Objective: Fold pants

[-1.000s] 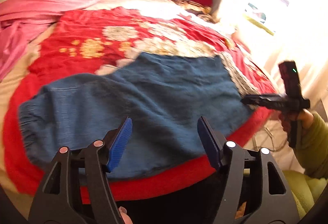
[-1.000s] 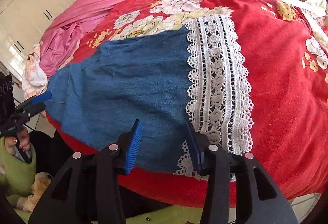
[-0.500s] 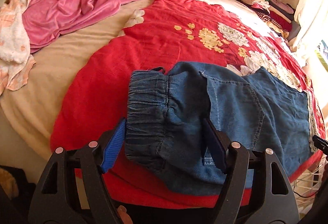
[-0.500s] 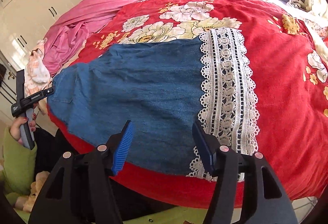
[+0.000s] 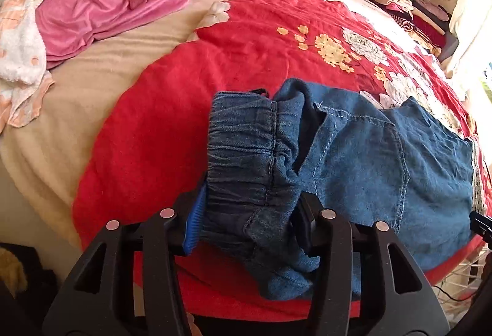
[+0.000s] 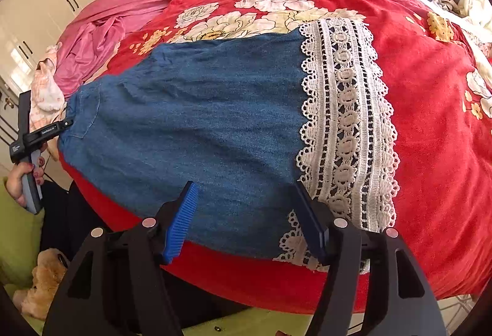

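On the red quilt (image 6: 430,127) the pants (image 6: 200,133) lie flat, lace hem (image 6: 344,133) toward 3 o'clock. The left gripper (image 5: 249,219) pinches the bunched waistband (image 5: 243,157) at 9 o'clock; the right gripper (image 6: 246,222) hovers with fingers spread over the near edge at 6 o'clock.
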`<act>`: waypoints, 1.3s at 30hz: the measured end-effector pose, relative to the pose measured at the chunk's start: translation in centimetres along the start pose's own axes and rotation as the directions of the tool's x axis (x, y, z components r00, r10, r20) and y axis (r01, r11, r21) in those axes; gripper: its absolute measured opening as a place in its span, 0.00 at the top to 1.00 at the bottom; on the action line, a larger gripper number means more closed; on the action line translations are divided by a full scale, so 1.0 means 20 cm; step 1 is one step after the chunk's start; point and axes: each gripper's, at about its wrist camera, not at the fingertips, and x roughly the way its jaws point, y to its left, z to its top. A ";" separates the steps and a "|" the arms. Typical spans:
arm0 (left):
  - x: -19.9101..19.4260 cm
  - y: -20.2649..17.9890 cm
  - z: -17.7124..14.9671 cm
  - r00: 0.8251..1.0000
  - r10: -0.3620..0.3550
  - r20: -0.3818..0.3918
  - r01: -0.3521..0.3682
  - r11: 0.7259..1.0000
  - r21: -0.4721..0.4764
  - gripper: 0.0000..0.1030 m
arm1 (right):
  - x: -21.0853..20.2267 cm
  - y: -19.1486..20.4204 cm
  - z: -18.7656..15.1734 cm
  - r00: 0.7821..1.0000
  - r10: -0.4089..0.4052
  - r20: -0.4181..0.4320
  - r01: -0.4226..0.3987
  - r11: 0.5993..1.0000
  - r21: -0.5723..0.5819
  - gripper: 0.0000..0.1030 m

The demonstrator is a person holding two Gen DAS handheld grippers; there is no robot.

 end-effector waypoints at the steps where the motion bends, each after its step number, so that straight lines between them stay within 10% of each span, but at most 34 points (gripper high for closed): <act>1: -0.01 0.01 0.00 1.000 0.002 0.007 -0.002 1.000 -0.004 0.56 | 0.00 0.00 0.00 1.000 0.002 0.001 -0.002 1.000 0.000 0.39; 10: -0.22 -0.09 0.00 0.983 0.097 0.154 -0.109 0.991 0.072 0.45 | -0.05 0.00 0.00 0.999 0.018 0.043 -0.018 1.000 0.005 0.39; 16: -0.40 -0.23 0.10 0.969 -0.006 0.246 -0.025 0.992 0.123 0.38 | -0.18 -0.06 0.09 0.986 0.013 0.165 -0.016 1.000 0.015 0.39; 24: -0.20 -0.58 0.28 0.959 -0.261 0.108 0.231 0.946 0.228 0.35 | -0.17 -0.33 0.32 0.975 -0.054 0.216 0.032 0.994 0.103 0.39; 32: 0.20 -0.96 0.41 0.942 -0.323 -0.088 0.331 0.866 0.375 0.35 | 0.01 -0.50 0.52 0.988 -0.027 0.149 0.009 0.993 0.120 0.39; 39: 0.48 -0.90 0.44 0.918 -0.349 -0.188 0.393 0.867 0.307 0.35 | 0.16 -0.55 0.58 0.995 0.010 0.104 -0.022 0.993 0.116 0.40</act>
